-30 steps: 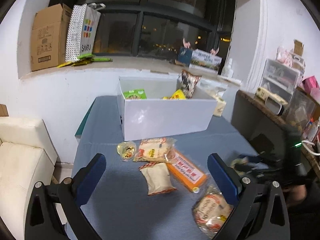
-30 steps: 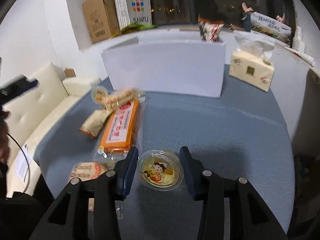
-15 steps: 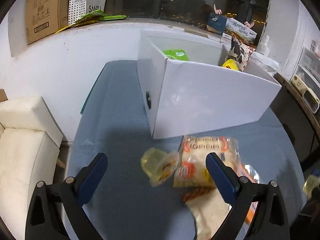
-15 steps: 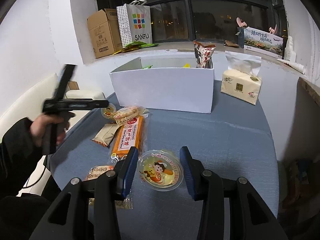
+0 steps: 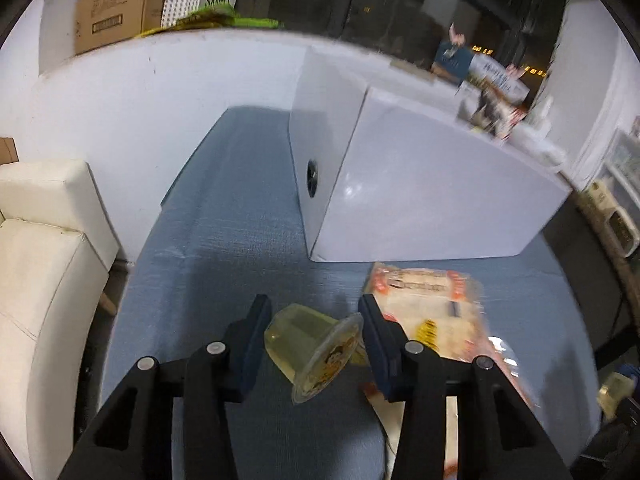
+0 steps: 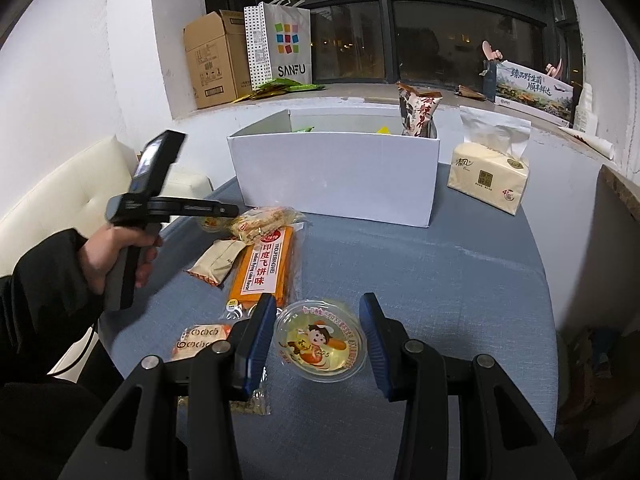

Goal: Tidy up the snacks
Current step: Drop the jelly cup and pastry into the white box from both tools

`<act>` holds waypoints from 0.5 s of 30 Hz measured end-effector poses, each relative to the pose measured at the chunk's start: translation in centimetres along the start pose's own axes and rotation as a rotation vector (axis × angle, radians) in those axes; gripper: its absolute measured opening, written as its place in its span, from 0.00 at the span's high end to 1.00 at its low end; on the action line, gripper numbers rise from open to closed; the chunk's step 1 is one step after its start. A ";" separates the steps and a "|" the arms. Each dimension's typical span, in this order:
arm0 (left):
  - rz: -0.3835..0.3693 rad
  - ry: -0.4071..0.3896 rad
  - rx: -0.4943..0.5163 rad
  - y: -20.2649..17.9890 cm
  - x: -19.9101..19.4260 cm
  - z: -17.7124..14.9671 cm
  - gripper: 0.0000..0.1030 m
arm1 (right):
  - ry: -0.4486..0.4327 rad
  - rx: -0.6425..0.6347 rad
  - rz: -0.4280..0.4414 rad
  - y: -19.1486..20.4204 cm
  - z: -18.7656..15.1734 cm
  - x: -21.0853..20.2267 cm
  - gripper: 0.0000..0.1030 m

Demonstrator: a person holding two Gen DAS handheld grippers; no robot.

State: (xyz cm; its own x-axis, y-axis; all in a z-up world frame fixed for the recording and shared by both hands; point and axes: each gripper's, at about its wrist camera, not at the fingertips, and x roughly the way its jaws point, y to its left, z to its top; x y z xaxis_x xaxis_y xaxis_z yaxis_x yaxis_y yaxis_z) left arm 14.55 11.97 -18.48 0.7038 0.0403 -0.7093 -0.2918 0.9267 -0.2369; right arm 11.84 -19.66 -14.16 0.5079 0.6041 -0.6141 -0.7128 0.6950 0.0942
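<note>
Our left gripper (image 5: pixel 314 334) has just been closing on a small jelly cup (image 5: pixel 314 350) tipped on its side, sealed lid toward us and to the right; its pads look to be touching base and lid rim, clamped or nearly so. The white box (image 5: pixel 420 204) lies just ahead and slightly right — a short carry. Our right gripper (image 6: pixel 318 338) holds a second jelly cup (image 6: pixel 320 346) lid-up by its rim, farther from the box, snack packets (image 6: pixel 260 268) between.

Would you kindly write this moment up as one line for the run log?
left gripper: jaws just closed onto tilted jelly cup | right gripper: grips cartoon-lid jelly cup | white box: ahead
</note>
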 end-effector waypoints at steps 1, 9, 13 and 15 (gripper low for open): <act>-0.020 -0.023 0.008 -0.1 -1.1 -0.2 0.52 | -0.001 -0.002 0.001 0.0 0.0 0.0 0.54; -0.153 -0.192 0.090 -3.1 -8.8 3.0 0.52 | -0.022 0.021 0.034 -0.4 1.8 0.4 0.54; -0.196 -0.247 0.146 -5.1 -9.6 7.7 0.52 | -0.066 0.014 0.051 -0.9 5.7 0.8 0.54; -0.210 -0.256 0.165 -5.8 -9.6 9.3 0.52 | -0.103 0.017 0.062 -1.4 8.5 0.9 0.54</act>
State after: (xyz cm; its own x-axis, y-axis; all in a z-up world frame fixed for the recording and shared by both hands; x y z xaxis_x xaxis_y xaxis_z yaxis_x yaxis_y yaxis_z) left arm 15.56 9.66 -4.13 0.8827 -0.0842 -0.4623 -0.0303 0.9716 -0.2348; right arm 17.40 -16.79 -8.23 0.5105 0.6824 -0.5231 -0.7368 0.6608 0.1431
